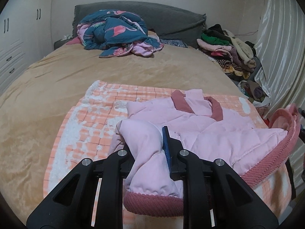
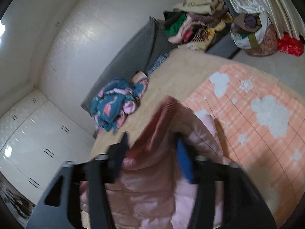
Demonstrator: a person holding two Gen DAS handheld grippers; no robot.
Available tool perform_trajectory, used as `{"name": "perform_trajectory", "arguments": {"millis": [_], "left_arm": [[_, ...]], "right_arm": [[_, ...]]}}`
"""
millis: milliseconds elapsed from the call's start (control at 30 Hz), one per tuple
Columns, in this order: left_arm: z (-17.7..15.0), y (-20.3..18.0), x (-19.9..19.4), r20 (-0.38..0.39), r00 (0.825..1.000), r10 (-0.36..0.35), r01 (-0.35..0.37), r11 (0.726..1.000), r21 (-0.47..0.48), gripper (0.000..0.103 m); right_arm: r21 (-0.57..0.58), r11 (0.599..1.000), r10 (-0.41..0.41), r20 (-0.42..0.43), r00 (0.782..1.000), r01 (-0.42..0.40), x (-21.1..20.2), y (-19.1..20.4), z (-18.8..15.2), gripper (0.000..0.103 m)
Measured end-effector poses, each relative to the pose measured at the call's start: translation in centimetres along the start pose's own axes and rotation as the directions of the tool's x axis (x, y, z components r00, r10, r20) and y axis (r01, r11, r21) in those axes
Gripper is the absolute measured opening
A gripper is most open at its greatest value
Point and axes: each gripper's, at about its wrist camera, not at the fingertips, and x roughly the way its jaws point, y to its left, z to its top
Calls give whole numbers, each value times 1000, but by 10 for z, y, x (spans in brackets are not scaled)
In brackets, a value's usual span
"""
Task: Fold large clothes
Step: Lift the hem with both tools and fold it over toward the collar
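A pink quilted jacket (image 1: 209, 131) with dark pink ribbed collar and hem lies on an orange checked blanket (image 1: 91, 118) at the near end of the bed. My left gripper (image 1: 152, 141) is shut on the jacket's sleeve, whose ribbed cuff (image 1: 152, 202) hangs below the fingers. At the right edge of that view the ribbed hem (image 1: 286, 118) stands lifted. In the blurred right wrist view my right gripper (image 2: 152, 145) stands open, jaws wide apart. The jacket's hem (image 2: 162, 118) and pink body (image 2: 152, 190) lie between its fingers. The blanket (image 2: 257, 114) lies to the right.
The bed has a tan cover (image 1: 76, 70). A crumpled blue flamingo duvet (image 1: 116, 32) lies by the grey headboard cushion (image 1: 171, 19). A clothes pile (image 1: 225, 45) sits at the far right corner, a curtain (image 1: 276, 47) behind. White wardrobes (image 1: 15, 38) stand left. A full basket (image 2: 253, 36) stands on the floor.
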Motion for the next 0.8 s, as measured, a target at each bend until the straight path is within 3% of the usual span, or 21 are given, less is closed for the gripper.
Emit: {"name": "perform_trajectory", "arguments": {"millis": [33, 133, 367, 567, 700, 733, 767, 800], "left_arm": [[0, 0, 2, -1, 1000, -1, 1, 1000, 4, 12], [1, 0, 7, -4, 1000, -3, 3, 1000, 9, 12], [7, -6, 16, -24, 999, -27, 27, 1000, 7, 13], [9, -9, 20, -35, 998, -45, 46, 999, 8, 14], [7, -9, 18, -32, 998, -47, 47, 999, 0, 15], [6, -9, 17, -29, 999, -46, 46, 999, 2, 15], [6, -9, 16, -28, 998, -49, 49, 999, 0, 15], [7, -8, 15, -29, 998, -52, 52, 999, -3, 15]], "right_arm": [[-32, 999, -6, 24, 1000, 7, -4, 1, -2, 71], [-108, 993, -47, 42, 998, 51, -8, -4, -14, 78], [-260, 955, -149, -4, 989, 143, 0, -31, -64, 85], [-309, 946, -131, -69, 989, 104, -6, -53, -92, 95], [-288, 942, -210, -108, 972, 172, 0, -73, -98, 96], [-266, 949, -209, -122, 970, 171, 1, -79, -98, 93], [-244, 958, -188, -140, 972, 150, 3, -85, -99, 83], [-242, 964, -147, -154, 977, 108, 4, -86, -99, 59]]}}
